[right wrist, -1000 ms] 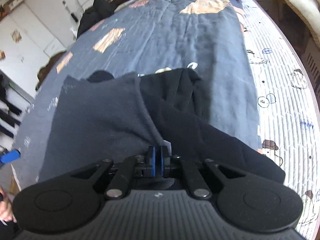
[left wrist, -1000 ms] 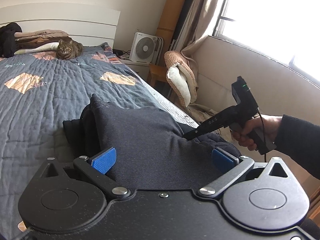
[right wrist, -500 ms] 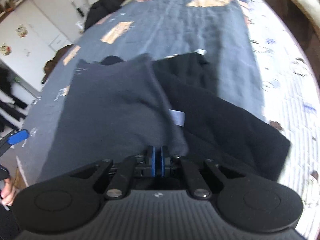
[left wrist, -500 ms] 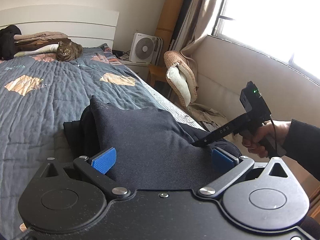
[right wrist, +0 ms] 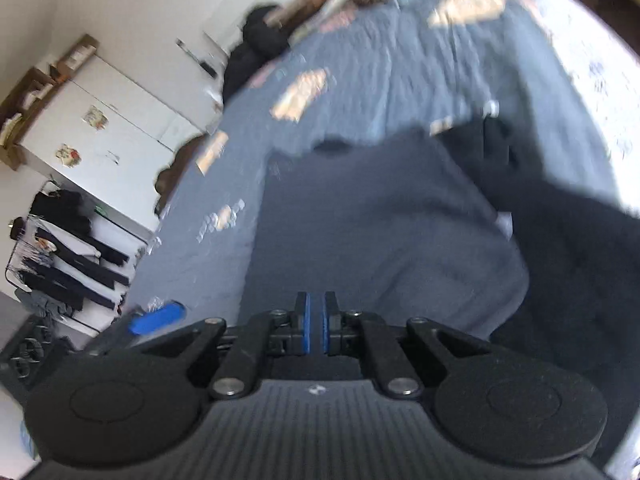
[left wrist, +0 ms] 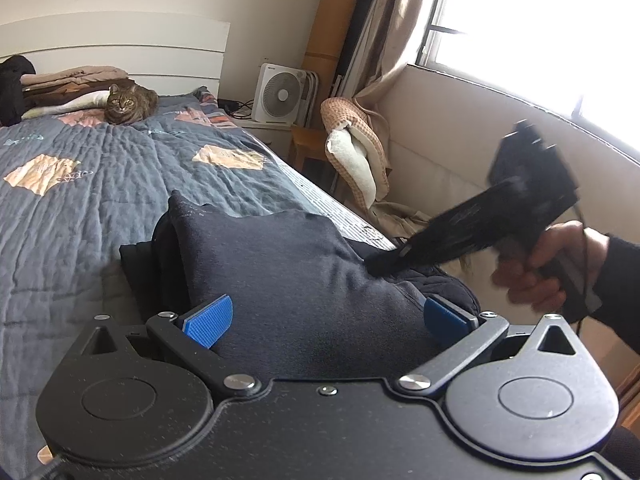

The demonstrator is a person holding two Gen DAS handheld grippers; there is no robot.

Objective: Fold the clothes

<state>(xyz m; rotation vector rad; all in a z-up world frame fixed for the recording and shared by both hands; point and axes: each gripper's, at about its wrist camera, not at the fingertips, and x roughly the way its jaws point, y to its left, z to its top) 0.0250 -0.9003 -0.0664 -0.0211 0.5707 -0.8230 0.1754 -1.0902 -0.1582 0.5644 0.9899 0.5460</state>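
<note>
A dark navy garment lies bunched on the blue-grey quilt, partly over a black garment. My left gripper stands open, its blue pads wide apart, with the navy cloth lying between them untouched by either pad. A hand holds my right gripper, blurred, with its tip at the cloth's right edge. In the right wrist view the right gripper is shut on the navy garment, and the black garment spreads to the right. One pad of the left gripper shows at lower left.
A cat lies at the bed's head beside folded clothes. Past the bed's right edge are a fan, a chair draped with towels and a low wall under the window. A white cupboard and a rack of dark clothes stand left.
The right gripper has swung right and slightly up, staying shut on the navy cloth and drawing its edge along; its view has rolled and blurred. The left gripper has stayed still and open.
</note>
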